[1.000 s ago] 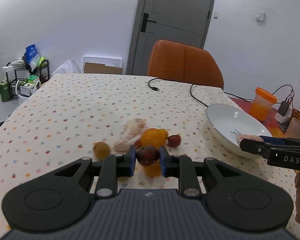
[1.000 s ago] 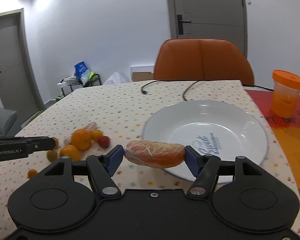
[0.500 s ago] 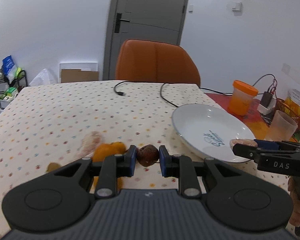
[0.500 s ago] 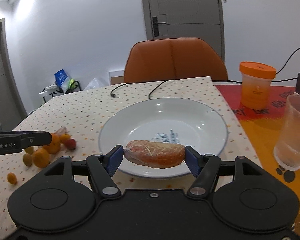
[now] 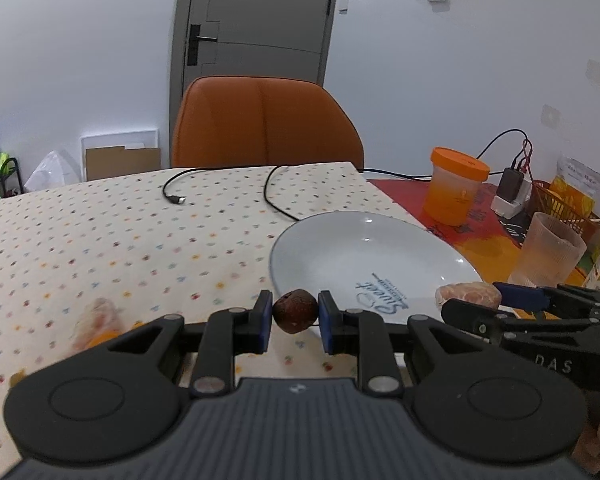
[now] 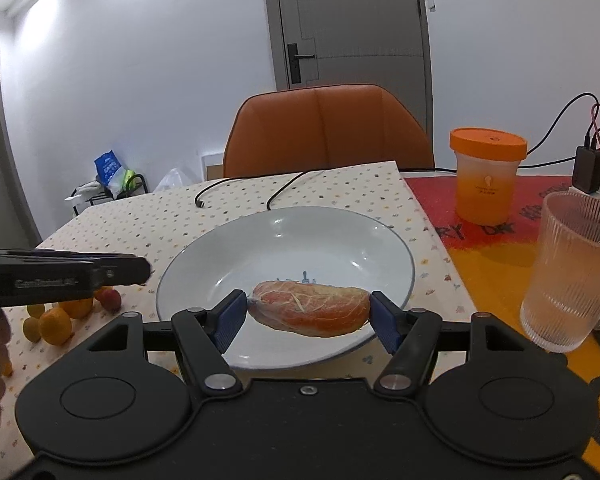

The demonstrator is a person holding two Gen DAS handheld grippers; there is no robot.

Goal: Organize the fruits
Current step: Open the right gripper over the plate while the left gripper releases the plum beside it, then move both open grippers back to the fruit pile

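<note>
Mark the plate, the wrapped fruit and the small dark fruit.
plate (image 6: 300, 240), right wrist view, bare inner surface.
wrapped fruit (image 6: 310, 309), right wrist view, middle of its wrapped body.
small dark fruit (image 5: 295, 311), left wrist view, centre of its front.

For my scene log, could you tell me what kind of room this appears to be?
Probably a home dining area: a table under a dotted tablecloth, an orange chair pulled up to it, and a white plate set out.

A small, dark brown, wrinkled round fruit (image 5: 295, 311) is held at the rim of a white ceramic plate (image 6: 340, 240); a plastic-wrapped orange-pink fruit segment (image 6: 310, 308) is held lengthwise over it.
</note>
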